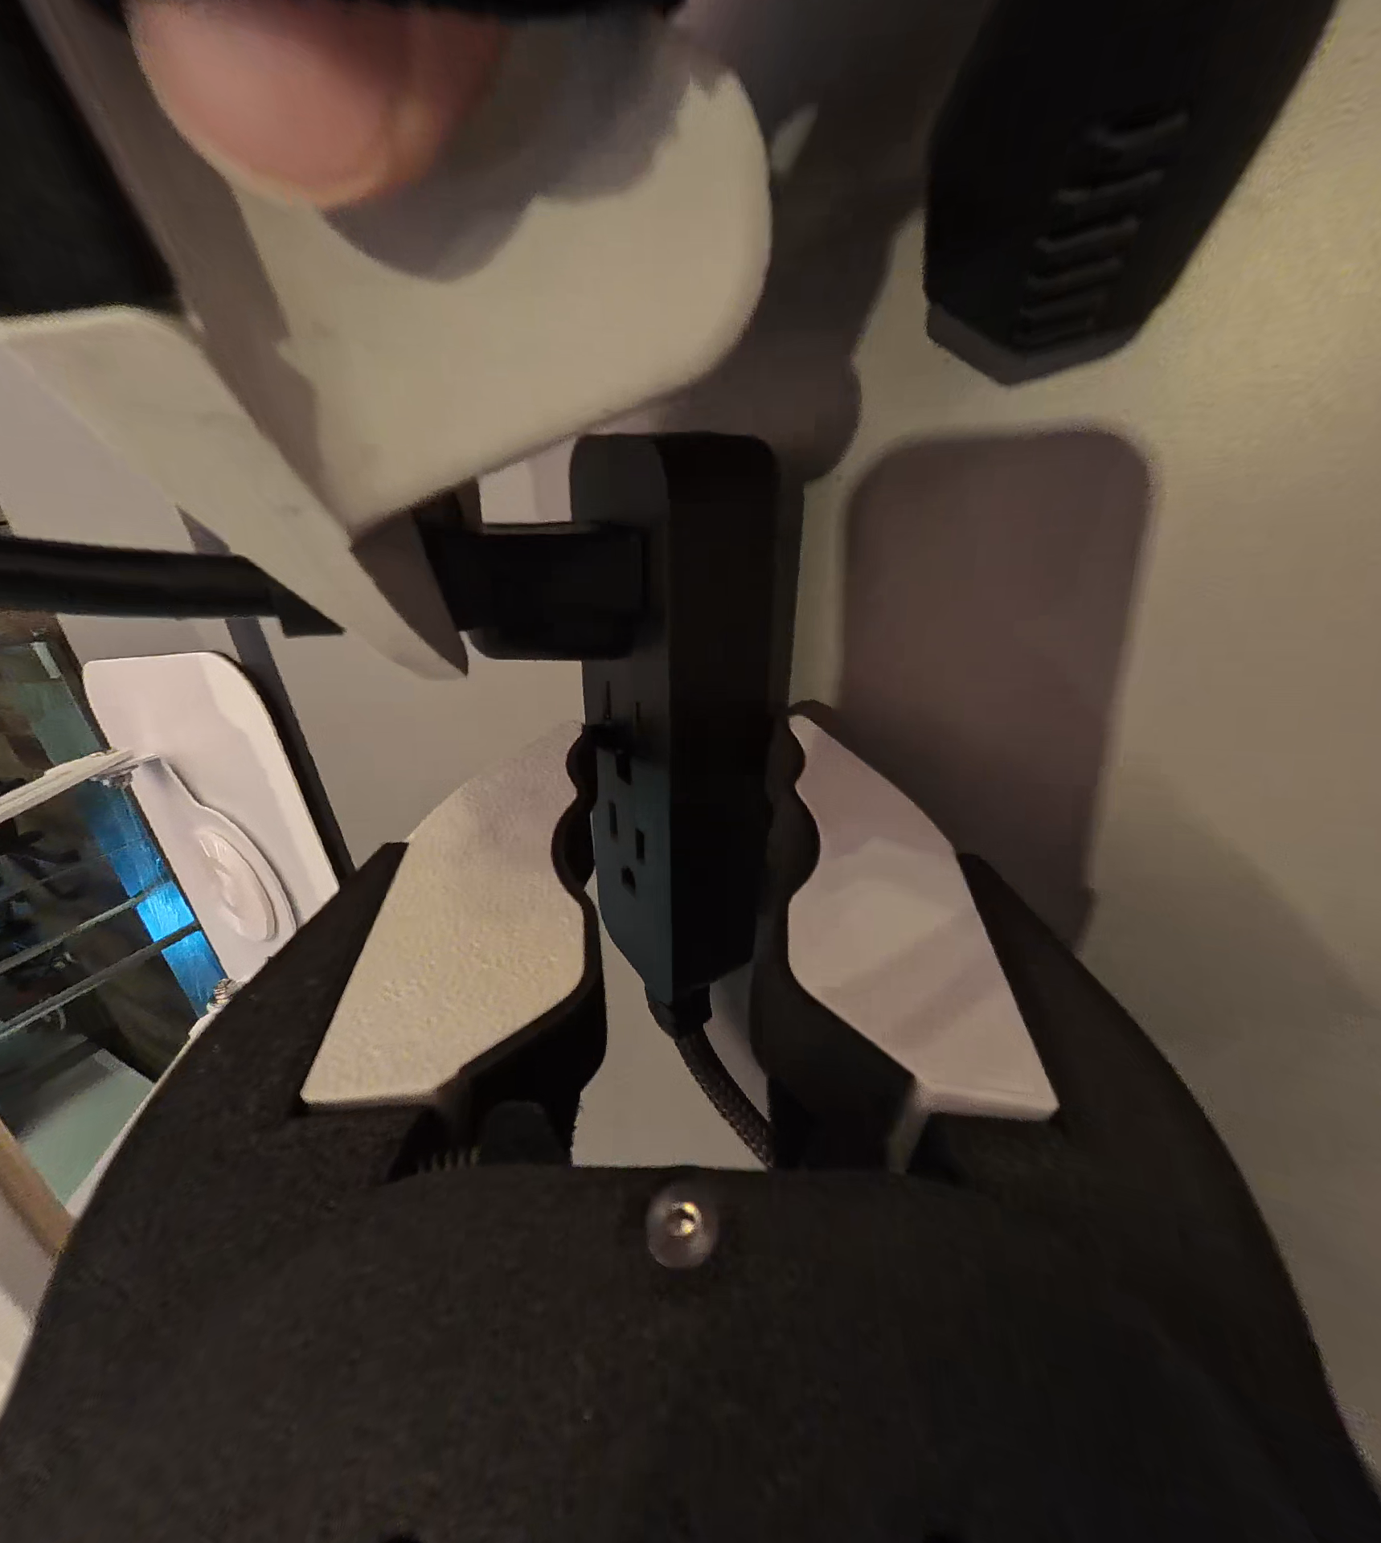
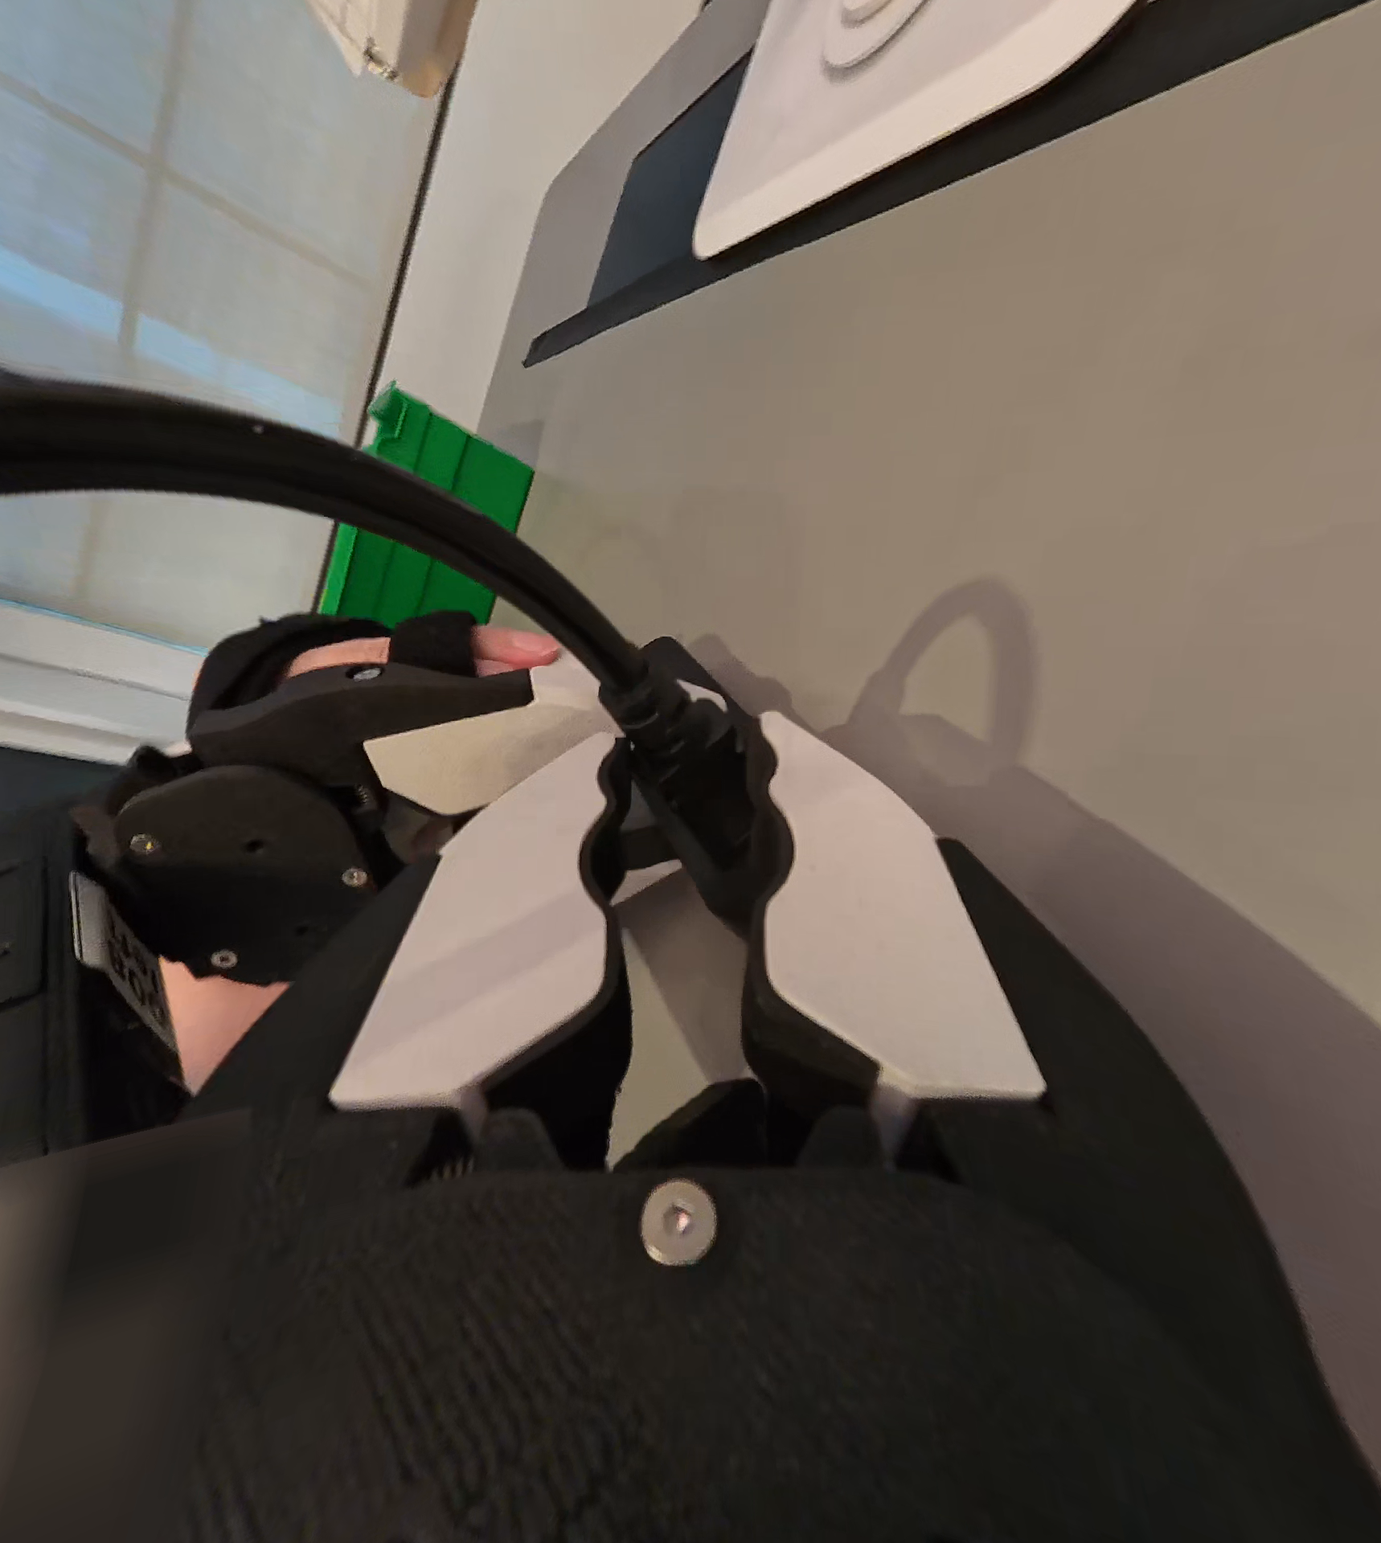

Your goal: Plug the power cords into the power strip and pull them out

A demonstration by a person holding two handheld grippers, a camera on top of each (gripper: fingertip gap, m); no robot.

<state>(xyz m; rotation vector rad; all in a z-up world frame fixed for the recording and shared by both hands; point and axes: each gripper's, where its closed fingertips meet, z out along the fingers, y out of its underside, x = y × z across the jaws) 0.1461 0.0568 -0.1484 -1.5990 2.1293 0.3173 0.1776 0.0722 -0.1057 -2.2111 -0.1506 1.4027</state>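
Left hand-held gripper (image 1: 683, 801) clamps power strip (image 1: 687, 668) (upright).

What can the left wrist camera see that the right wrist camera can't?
Only the left wrist view shows the black power strip with its empty sockets, squeezed by the left gripper, and a blurry fingertip up close. Only the right wrist view shows a green bin, the window, and the cord looping overhead. Both show the black plug, pinched by the right gripper, and the pale tabletop.
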